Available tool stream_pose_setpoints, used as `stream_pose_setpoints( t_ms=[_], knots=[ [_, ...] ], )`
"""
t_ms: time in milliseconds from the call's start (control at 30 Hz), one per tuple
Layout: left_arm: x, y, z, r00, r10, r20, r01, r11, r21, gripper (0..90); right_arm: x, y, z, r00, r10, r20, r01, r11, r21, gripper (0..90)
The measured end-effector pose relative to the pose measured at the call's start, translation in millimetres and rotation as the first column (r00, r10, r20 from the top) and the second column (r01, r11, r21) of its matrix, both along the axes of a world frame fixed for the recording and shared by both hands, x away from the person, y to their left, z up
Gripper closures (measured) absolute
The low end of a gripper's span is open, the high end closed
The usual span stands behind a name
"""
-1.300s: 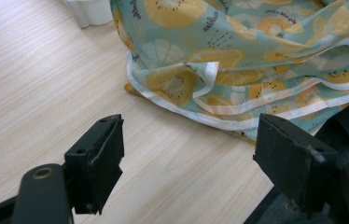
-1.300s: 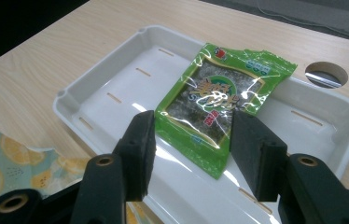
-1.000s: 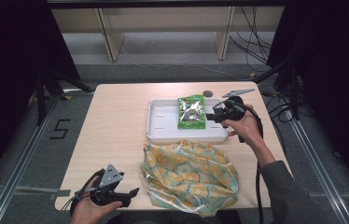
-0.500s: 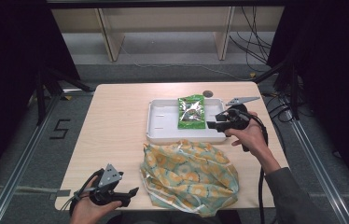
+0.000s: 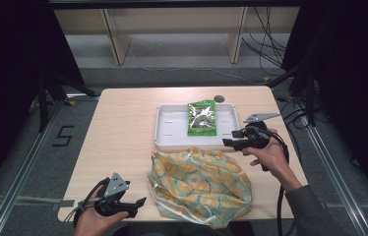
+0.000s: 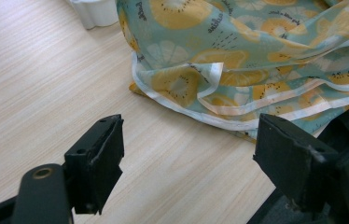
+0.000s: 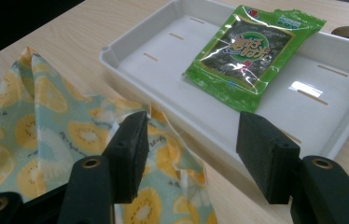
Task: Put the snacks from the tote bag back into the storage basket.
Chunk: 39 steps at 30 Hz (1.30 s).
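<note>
One green foil snack packet [image 5: 201, 118] already in white plastic tray [image 5: 171, 132], flat, toward far right part, printed face up; label glossy w/ dark centre panel, unopened as far as visible. Looks like unpacking job: packet out and placed, so that step judged done.

Just near side of tray: crumpled teal cloth bag w/ yellow citrus print and white trim [image 5: 199, 184], slumped flat on table, far edge touching or overlapping tray's near rim. Seems empty-ish, no clear bulge, but inside hidden, can't tell if more items left. Prob. remaining: check bag, maybe fold or clear it.

Right gripper [image 5: 232, 143] at tray's near right corner, above bag's far edge, jaws spread wide, nothing between them; in right gripper view [image 7: 189, 156] aimed across tray rim toward packet. Left gripper [image 5: 135, 202] low at near left table edge, just beside bag's left hem, also gaping wide and empty; in left gripper view [image 6: 186, 161] facing white-trimmed fold.

All on light wooden table [image 5: 123, 123]; small dark round grommet [image 5: 218, 98] beyond tray.
</note>
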State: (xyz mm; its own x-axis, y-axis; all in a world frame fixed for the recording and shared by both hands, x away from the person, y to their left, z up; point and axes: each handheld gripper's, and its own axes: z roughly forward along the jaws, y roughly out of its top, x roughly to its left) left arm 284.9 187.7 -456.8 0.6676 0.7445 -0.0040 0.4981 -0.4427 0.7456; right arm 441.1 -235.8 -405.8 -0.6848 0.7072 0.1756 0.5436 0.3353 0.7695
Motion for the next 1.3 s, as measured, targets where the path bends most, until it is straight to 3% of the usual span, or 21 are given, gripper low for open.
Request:
stream_pose_setpoints(
  t_ms=[100, 133, 267, 300, 333, 367, 600, 667, 733, 767, 867, 933, 967, 1033, 1067, 1100, 1133, 1200, 1233, 1267, 1300],
  knots=[
    [0.2, 0.3, -0.4, 1.0, 0.008, -0.003, -0.008, 1.0, 0.004, 23.6, -3.9, -0.9, -0.8, 0.9998, 0.001, -0.018, -0.001, 1.0, -0.001, 44.6],
    [0.2, 0.3, -0.3, 1.0, 0.007, -0.002, -0.007, 1.0, 0.004, 23.5, -4.3, -1.0, -1.6, 0.9999, -0.006, 0.013, 0.006, 1.0, 0.004, 44.6],
    [0.4, 1.0, 0.7, 1.0, 0.005, 0.004, -0.006, 0.9999, 0.013, 23.5, -11.2, -2.0, 0.9, 0.9999, -0.006, -0.016, 0.006, 1.0, 0.002, 44.4],
    [0.2, 0.9, 0.9, 1.0, 0.0, 0.001, 0.0, 0.9999, 0.01, 23.5, -11.3, -2.2, -0.4, 0.9999, -0.003, 0.012, 0.003, 1.0, 0.009, 44.4],
    [0.5, 1.1, 0.5, 1.0, -0.005, 0.004, 0.005, 0.9999, 0.009, 23.5, -14.3, -2.2, 0.3, 0.9998, -0.007, -0.019, 0.008, 1.0, 0.021, 44.4],
    [-0.1, 0.7, -0.1, 1.0, 0.004, -0.001, -0.004, 1.0, 0.002, 23.5, -14.0, -4.7, 0.5, 0.9999, 0.005, 0.009, -0.005, 1.0, 0.0, 44.3],
    [0.7, 0.8, -0.4, 1.0, 0.001, 0.008, -0.001, 1.0, 0.001, 23.5, -26.8, -11.0, -2.3, 0.9998, -0.015, -0.012, 0.016, 1.0, 0.014, 43.5],
    [1.1, 1.4, 0.4, 1.0, -0.005, 0.003, 0.005, 0.9999, 0.015, 23.5, -28.5, -15.9, -4.6, 0.9998, -0.011, 0.018, 0.011, 1.0, 0.009, 43.3],
    [0.7, 0.3, -0.7, 1.0, 0.001, -0.001, -0.001, 1.0, 0.002, 23.5, -32.5, -17.6, -5.8, 0.9996, -0.029, 0.0, 0.029, 0.999, 0.022, 43.2],
    [0.2, -0.5, -0.8, 1.0, 0.009, -0.004, -0.009, 1.0, -0.001, 23.5, -33.0, -18.8, -7.0, 0.9992, -0.038, 0.016, 0.037, 0.999, 0.021, 43.1],
    [0.6, 0.5, -0.6, 0.9999, 0.01, -0.001, -0.01, 0.9999, 0.008, 23.5, -36.5, -21.5, -8.0, 0.9993, -0.035, -0.013, 0.035, 0.999, 0.035, 42.9],
    [0.6, 1.1, -0.2, 1.0, 0.003, 0.0, -0.003, 1.0, 0.007, 23.5, -37.2, -24.4, -9.4, 0.9997, -0.023, 0.005, 0.022, 0.999, 0.029, 42.8],
    [0.8, 1.4, -0.1, 1.0, -0.001, 0.002, 0.001, 1.0, 0.01, 23.5, -40.8, -23.5, -8.9, 0.9989, -0.04, -0.022, 0.041, 0.999, 0.035, 42.6],
    [0.7, 0.9, -0.5, 1.0, -0.002, 0.008, 0.002, 1.0, 0.004, 23.5, -43.0, -24.7, -10.2, 0.9991, -0.042, -0.01, 0.042, 0.998, 0.036, 42.4],
    [0.5, 0.5, -0.5, 1.0, -0.001, 0.009, 0.001, 1.0, 0.001, 23.5, -42.2, -27.8, -9.9, 0.9992, -0.033, 0.025, 0.033, 0.999, -0.002, 42.2],
    [1.1, 1.7, 0.3, 0.9999, -0.008, 0.01, 0.008, 0.9997, 0.024, 23.5, -44.1, -26.8, -11.8, 0.999, -0.044, 0.01, 0.043, 0.999, 0.021, 42.1],
    [0.6, 0.6, -0.6, 1.0, 0.009, -0.001, -0.009, 0.9999, 0.011, 23.5, -45.8, -27.5, -11.6, 0.9988, -0.048, -0.009, 0.048, 0.999, 0.02, 42.0],
    [0.1, 0.4, -0.8, 1.0, 0.008, -0.001, -0.008, 1.0, 0.0, 23.5, -47.5, -29.5, -13.1, 0.9987, -0.05, -0.01, 0.05, 0.999, 0.02, 42.0],
    [-0.1, -0.1, -0.9, 1.0, 0.009, 0.0, -0.009, 0.9999, -0.008, 23.5, -47.0, -32.3, -13.9, 0.9988, -0.046, 0.018, 0.046, 0.999, 0.001, 41.9],
    [0.6, 1.1, -0.3, 1.0, 0.006, 0.002, -0.006, 0.9999, 0.016, 23.5, -47.6, -32.9, -14.7, 0.9988, -0.047, 0.013, 0.047, 0.999, 0.006, 41.6],
    [0.6, 0.7, -0.4, 1.0, 0.009, 0.001, -0.009, 0.9999, 0.012, 23.5, -48.8, -33.7, -14.7, 0.9983, -0.054, 0.02, 0.054, 0.999, 0.005, 41.6]
  ],
)
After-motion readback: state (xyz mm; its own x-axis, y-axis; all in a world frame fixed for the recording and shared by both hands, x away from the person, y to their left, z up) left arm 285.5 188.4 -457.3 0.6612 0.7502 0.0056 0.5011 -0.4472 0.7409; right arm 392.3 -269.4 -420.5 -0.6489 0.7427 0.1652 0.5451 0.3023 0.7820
